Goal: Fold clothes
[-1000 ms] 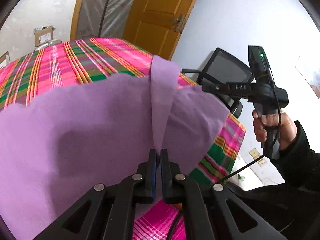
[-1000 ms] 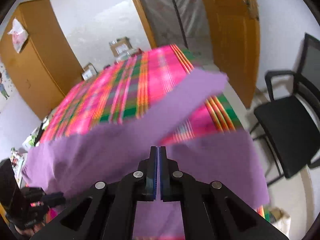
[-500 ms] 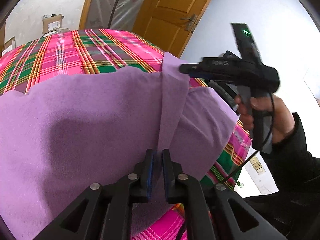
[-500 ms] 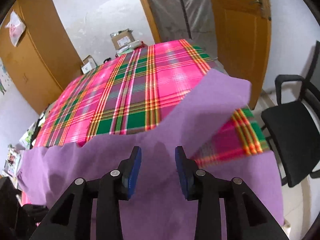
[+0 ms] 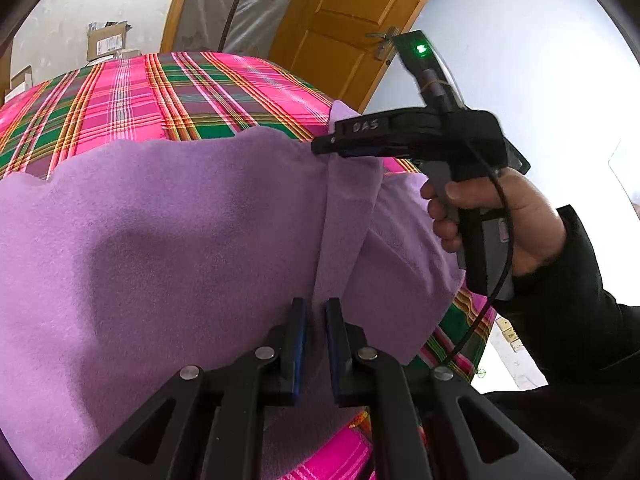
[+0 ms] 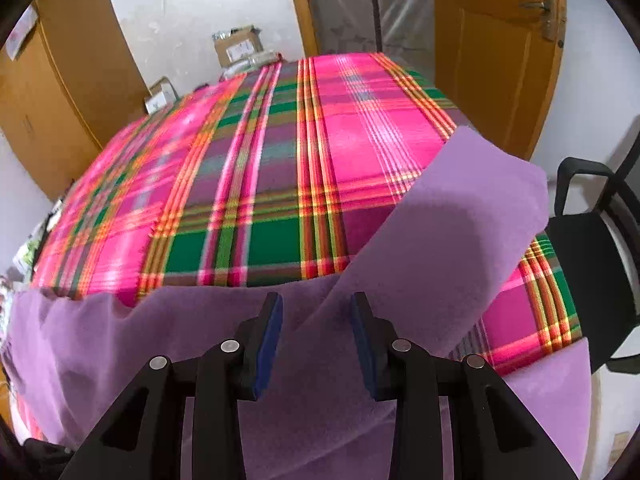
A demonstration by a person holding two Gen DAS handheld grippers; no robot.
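A purple fleece cloth lies over the near part of a table with a pink and green plaid cover. My left gripper is low at the cloth's near edge. Its pads stand slightly apart, and a raised fold of the cloth fills the gap between them. That fold runs as a ridge away to the cloth's far corner. In the left wrist view a person's hand holds my right gripper over that far end. In its own view the right gripper is open above the cloth, gripping nothing.
A black office chair stands off the table's right side. Behind the table are an orange wooden door, a plastic-covered doorway and cardboard boxes. A wooden cabinet is at the back left. A dark sleeve fills the left view's right edge.
The right gripper went from shut to open and moved left across the left wrist view, onto the far end of the ridge. The left pads parted a little, the fold still between them.
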